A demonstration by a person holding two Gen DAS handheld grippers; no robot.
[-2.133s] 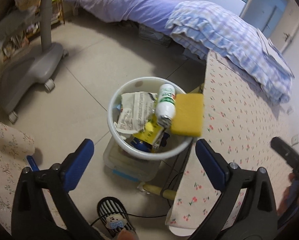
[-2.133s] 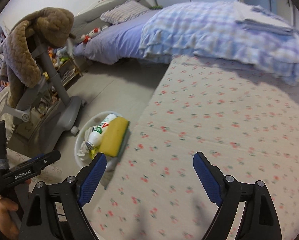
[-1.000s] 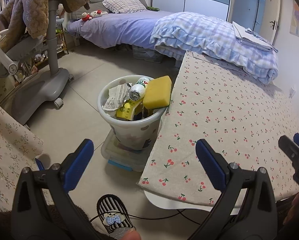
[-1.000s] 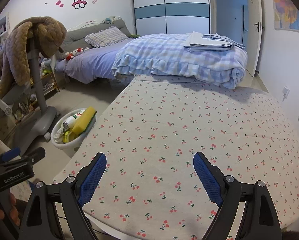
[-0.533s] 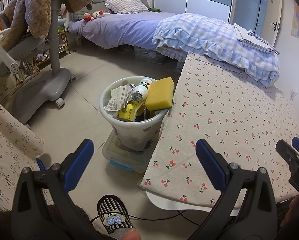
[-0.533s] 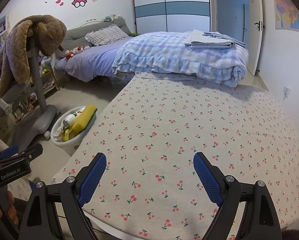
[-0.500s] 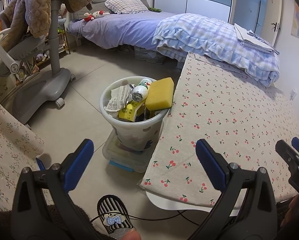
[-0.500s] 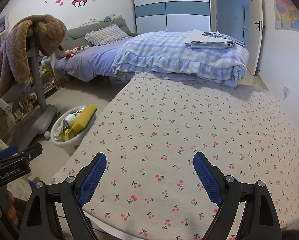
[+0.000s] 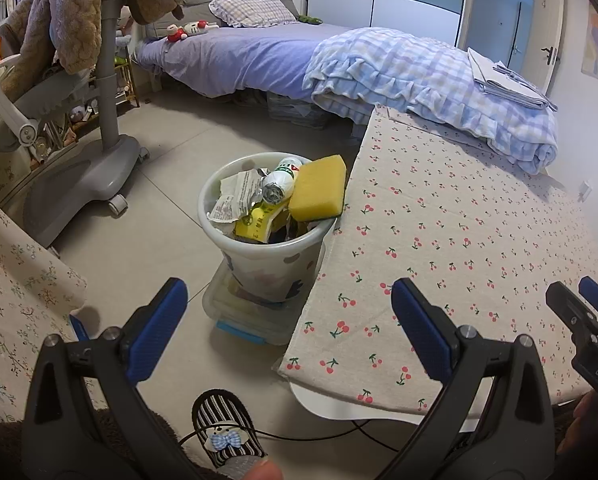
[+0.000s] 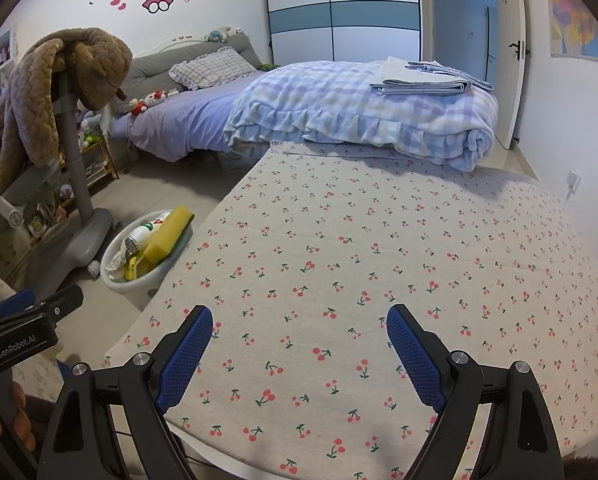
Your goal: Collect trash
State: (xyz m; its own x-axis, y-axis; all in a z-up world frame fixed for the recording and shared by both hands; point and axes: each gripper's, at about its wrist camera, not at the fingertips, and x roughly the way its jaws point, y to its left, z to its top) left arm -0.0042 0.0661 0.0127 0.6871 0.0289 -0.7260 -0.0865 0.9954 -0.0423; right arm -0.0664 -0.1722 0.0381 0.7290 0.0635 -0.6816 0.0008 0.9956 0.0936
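Note:
A white trash bin point(image 9: 235, 240) stands on the floor at the table's left edge; it also shows in the right wrist view point(image 10: 117, 280). In it lie a yellow sponge point(image 9: 319, 187), a white bottle point(image 9: 281, 184), crumpled paper point(image 9: 235, 198) and a yellow wrapper point(image 9: 255, 226). My left gripper point(image 9: 289, 314) is open and empty, held back from the bin, above the floor. My right gripper point(image 10: 299, 344) is open and empty over the near edge of the cherry-print tablecloth point(image 10: 379, 264).
A clear plastic box point(image 9: 243, 316) sits under the bin. A grey wheeled stand point(image 9: 95, 168) draped with a brown blanket is at left. A bed point(image 9: 299, 56) with a plaid quilt lies beyond. A striped slipper point(image 9: 225, 428) is on the floor below.
Both grippers have pulled back and up from the bin since two seconds ago; the views now barely shift. The bin's contents have not moved.

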